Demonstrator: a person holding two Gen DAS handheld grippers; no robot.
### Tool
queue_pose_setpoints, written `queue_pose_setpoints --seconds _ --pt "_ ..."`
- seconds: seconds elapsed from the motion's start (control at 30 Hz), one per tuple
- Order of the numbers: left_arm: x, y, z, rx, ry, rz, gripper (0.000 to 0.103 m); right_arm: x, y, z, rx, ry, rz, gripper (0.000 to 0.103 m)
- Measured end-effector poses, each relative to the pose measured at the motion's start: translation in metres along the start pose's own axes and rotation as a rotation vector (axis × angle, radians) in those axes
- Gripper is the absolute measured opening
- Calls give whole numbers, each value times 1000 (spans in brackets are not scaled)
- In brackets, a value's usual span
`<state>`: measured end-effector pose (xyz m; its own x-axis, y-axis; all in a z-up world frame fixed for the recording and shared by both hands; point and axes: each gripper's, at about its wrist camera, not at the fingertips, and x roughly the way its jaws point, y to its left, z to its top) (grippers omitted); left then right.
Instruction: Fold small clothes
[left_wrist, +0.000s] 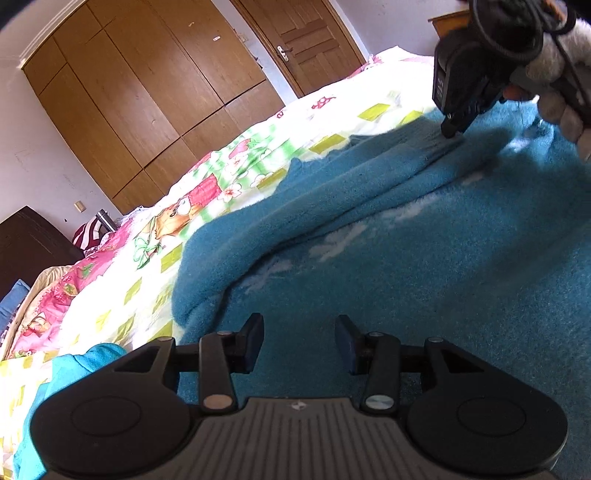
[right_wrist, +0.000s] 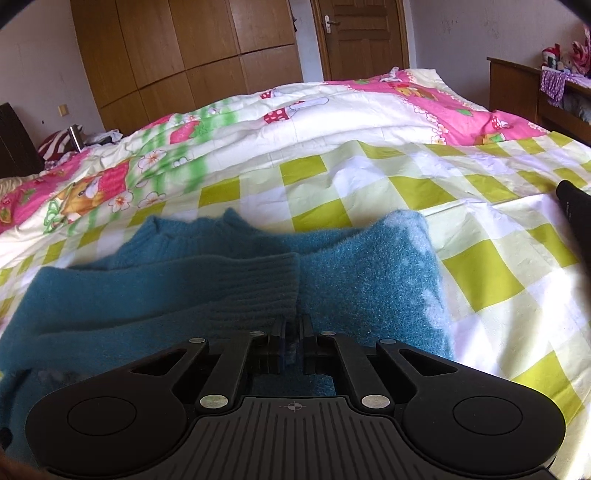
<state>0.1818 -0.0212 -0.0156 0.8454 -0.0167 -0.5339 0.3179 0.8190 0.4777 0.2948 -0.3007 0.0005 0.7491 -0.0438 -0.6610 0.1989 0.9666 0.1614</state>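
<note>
A fuzzy teal sweater (left_wrist: 424, 258) with pale snowflake marks lies spread on the bed. My left gripper (left_wrist: 300, 343) hovers open just above its body, with nothing between the fingers. In the right wrist view one sleeve is folded across the sweater (right_wrist: 369, 266), and its ribbed cuff (right_wrist: 258, 284) ends right at my right gripper (right_wrist: 293, 343), which is shut on the cuff's corner. The left wrist view shows that right gripper (left_wrist: 453, 127) at the upper right, held by a gloved hand (left_wrist: 561, 107), its tip down on the cuff (left_wrist: 436, 146).
A checked and cartoon-print quilt (right_wrist: 369, 184) covers the bed. Behind it are a wooden wardrobe (right_wrist: 177, 55) and a door (right_wrist: 362, 33). A wooden shelf unit (right_wrist: 517, 88) stands at the right, a dark headboard (left_wrist: 26, 251) at the left. A dark object (right_wrist: 572, 206) enters from the right edge.
</note>
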Motion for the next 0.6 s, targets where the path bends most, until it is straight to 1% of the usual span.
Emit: queue_pose_setpoints --seconds 0.07,0.13,0.2,0.27,0.3,0.33,0.4,0.47,0.5,0.53,0.57,0.6 --pt "-7 8 0 -11 -33 19 57 -3 0 4 -20 -27 -31 2" --pt "-6 20 1 -43 -48 45 59 -3 -2 9 -36 -32 -57 2" --pt "3 33 -1 -86 -30 77 59 -4 -4 13 -40 -24 -79 3" --pt "10 43 -5 -121 -4 104 59 -18 3 12 -86 -71 -90 4" --pt "8 49 -9 -141 -4 114 59 -26 10 10 -116 -96 -82 10" --pt "5 53 -12 -153 -9 123 59 -33 18 8 -145 -118 -56 13" --pt "-1 56 -19 -150 -18 152 60 -44 42 2 -217 -136 56 13" --pt "5 56 -28 -128 38 176 61 -44 69 -6 -275 -122 147 13" --pt "9 56 -34 -129 73 179 61 -40 81 -10 -298 -102 179 13" --pt "13 58 -40 -137 109 177 61 -31 95 -14 -320 -57 202 11" --pt "16 61 -47 -156 138 175 62 -21 103 -18 -320 -6 199 11" --pt "14 65 -52 -179 139 177 62 -9 108 -23 -317 61 191 11"
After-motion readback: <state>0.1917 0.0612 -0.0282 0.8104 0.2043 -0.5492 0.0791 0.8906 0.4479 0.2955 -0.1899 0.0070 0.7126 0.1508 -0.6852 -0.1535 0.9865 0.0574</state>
